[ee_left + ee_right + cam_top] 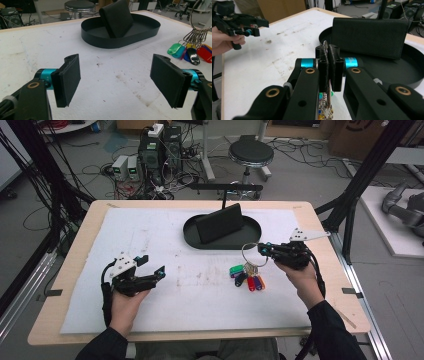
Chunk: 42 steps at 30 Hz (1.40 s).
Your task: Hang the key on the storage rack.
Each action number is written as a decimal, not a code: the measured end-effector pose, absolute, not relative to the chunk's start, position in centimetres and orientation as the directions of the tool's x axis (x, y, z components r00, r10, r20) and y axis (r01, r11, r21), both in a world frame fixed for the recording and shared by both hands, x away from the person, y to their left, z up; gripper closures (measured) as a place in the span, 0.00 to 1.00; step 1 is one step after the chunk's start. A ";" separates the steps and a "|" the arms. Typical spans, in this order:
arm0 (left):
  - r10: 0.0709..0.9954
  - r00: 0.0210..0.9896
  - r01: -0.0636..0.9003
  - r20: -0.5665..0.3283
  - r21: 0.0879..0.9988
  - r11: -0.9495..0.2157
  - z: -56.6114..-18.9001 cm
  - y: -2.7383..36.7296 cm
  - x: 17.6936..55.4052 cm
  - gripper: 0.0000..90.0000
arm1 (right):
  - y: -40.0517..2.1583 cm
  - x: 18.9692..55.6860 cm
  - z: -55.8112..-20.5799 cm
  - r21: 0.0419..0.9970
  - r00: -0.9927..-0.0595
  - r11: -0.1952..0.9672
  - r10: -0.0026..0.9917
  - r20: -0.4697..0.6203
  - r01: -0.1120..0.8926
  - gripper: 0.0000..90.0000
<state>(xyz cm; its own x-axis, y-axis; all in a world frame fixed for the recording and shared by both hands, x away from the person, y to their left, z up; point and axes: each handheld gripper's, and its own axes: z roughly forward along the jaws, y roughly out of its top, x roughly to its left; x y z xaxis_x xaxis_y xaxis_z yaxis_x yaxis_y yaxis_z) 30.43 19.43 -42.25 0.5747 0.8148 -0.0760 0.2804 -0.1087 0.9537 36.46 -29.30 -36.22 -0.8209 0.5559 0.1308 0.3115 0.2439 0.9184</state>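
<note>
Black jaws of the right hand-held gripper (329,65) are pinched tight on the big metal key ring (250,254), and the bunch of coloured key tags (247,279) hangs from it just above the white worktop (190,290), near the oval black tray (192,231) with a dark wallet (220,222) standing in it. Well apart, the left hand-held gripper (115,80) is spread wide, holding nothing.

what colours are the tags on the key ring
Green, blue, black, red, purple and yellow tags hang from the key ring; the left gripper view shows them best.
</note>
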 end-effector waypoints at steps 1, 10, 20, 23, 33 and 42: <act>0.815 0.575 0.280 -0.076 0.954 -0.109 -42.3 19.4 30.4 0.27 | -29.3 36.5 -36.1 0.919 -0.822 0.245 0.556 0.128 0.308 0.98; 0.812 0.578 0.278 -0.076 0.954 -0.109 -42.3 19.4 30.4 0.27 | -29.5 37.0 -34.6 0.927 -0.824 0.238 0.555 0.115 0.290 0.98; 0.811 0.579 0.280 -0.079 0.954 -0.107 -42.3 19.4 30.4 0.27 | -29.8 37.9 -32.7 0.939 -0.824 0.234 0.561 0.081 0.252 0.98; 0.812 0.579 0.278 -0.076 0.954 -0.109 -42.3 19.4 30.4 0.27 | -29.9 38.3 -32.1 0.941 -0.820 0.230 0.567 0.078 0.248 0.98; 0.813 0.577 0.278 -0.080 0.955 -0.104 -42.3 19.6 30.5 0.27 | -30.0 39.8 -30.4 0.947 -0.808 0.225 0.586 0.056 0.229 0.98; 0.810 0.581 0.279 -0.082 0.955 -0.104 -42.4 19.5 30.5 0.27 | -29.6 41.4 -29.2 0.953 -0.790 0.212 0.611 0.044 0.217 0.98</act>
